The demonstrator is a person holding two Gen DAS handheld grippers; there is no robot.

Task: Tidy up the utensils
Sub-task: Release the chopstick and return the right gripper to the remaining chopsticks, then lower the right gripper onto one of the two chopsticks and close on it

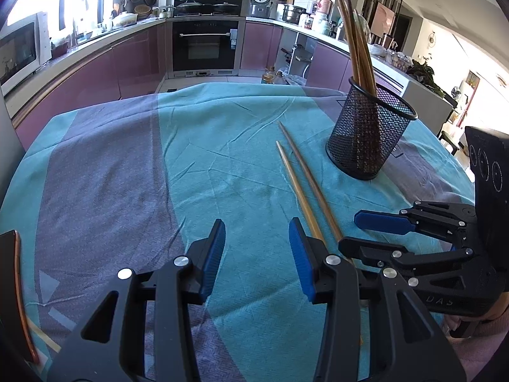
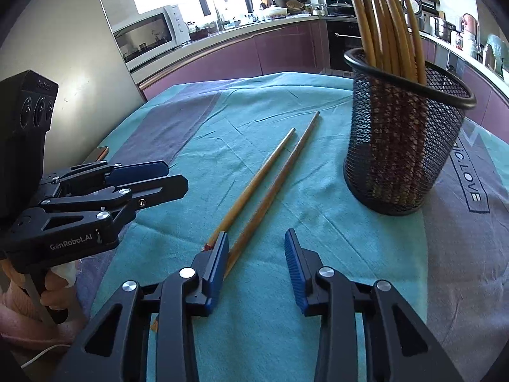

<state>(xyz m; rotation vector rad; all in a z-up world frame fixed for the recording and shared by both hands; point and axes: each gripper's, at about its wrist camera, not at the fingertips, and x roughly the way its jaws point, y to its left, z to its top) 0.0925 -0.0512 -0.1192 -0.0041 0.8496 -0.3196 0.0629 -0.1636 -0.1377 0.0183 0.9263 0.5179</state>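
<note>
Two loose wooden chopsticks [image 1: 302, 184] [image 2: 270, 178] lie side by side on the teal and grey tablecloth [image 1: 127, 175]. A black mesh cup [image 1: 369, 133] [image 2: 400, 146] stands beyond them, to the right, with several chopsticks [image 1: 356, 41] [image 2: 388, 31] upright in it. My left gripper [image 1: 257, 232] [image 2: 176, 175] is open with only cloth between its fingers, and the pair lies just right of its right finger. My right gripper [image 2: 257, 238] [image 1: 348, 229] is open at the pair's near ends. One stick's end lies just inside its left finger and the other runs behind that finger.
A flat dark object with a brown edge [image 1: 12, 286] [image 2: 98, 154] lies at the table's left edge. A person's hand [image 2: 54, 286] holds the left gripper's handle. Purple kitchen cabinets, an oven and a microwave stand beyond the table's far edge.
</note>
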